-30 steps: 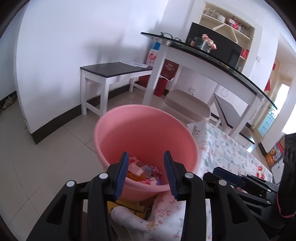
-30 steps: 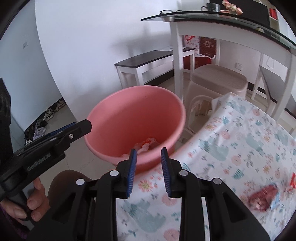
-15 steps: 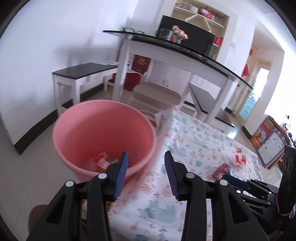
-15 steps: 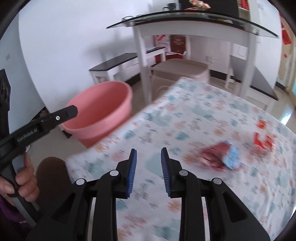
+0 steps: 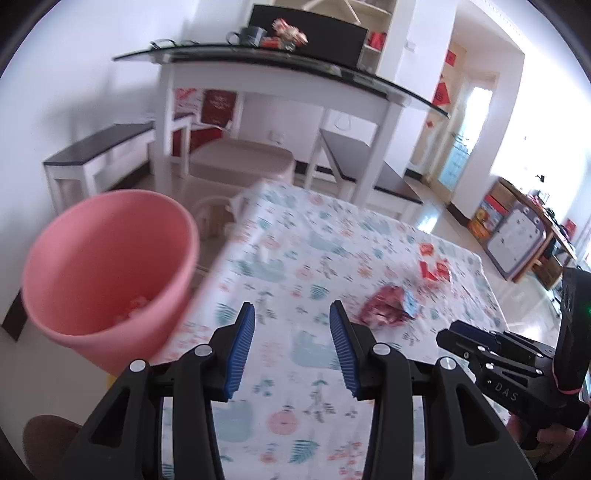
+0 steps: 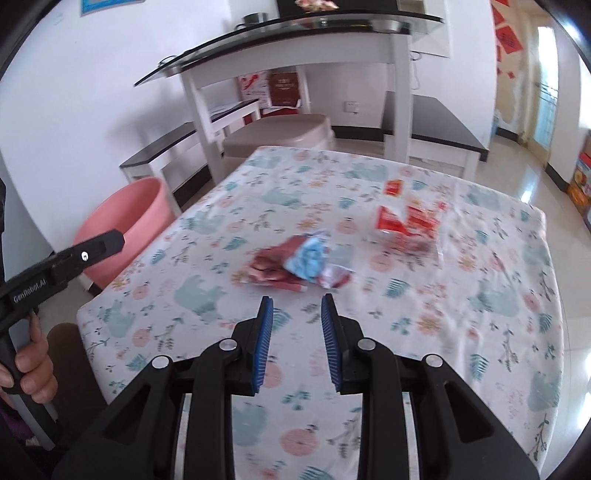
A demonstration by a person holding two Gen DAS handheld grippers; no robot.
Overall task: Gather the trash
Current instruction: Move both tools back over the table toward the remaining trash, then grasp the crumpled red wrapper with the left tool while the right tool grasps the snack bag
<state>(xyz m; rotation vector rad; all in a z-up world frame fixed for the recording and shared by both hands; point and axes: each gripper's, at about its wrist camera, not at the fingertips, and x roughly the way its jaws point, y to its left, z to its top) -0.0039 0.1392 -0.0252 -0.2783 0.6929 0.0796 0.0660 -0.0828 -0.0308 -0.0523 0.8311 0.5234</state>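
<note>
A pink bucket [image 5: 107,266] with some scraps at its bottom stands on the floor left of the table; it also shows in the right wrist view [image 6: 125,229]. A crumpled dark red and light blue wrapper [image 6: 299,264] lies mid-table, just beyond my open, empty right gripper [image 6: 295,306]. It also shows in the left wrist view [image 5: 388,308]. Red wrappers [image 6: 406,219] lie farther right, and a small red scrap [image 6: 393,186] behind them. My left gripper [image 5: 291,314] is open and empty over the table's near left part.
The table wears a floral cloth [image 6: 480,295]. Behind it stand a beige stool [image 6: 280,136], a white glass-topped console [image 6: 295,33] and dark-topped benches [image 6: 439,122]. My right gripper's body [image 5: 509,369] shows at the lower right in the left wrist view.
Both grippers have swung right, from over the pink bucket to over the table. The bucket has slid to the left in both views and the wrappers have come into view.
</note>
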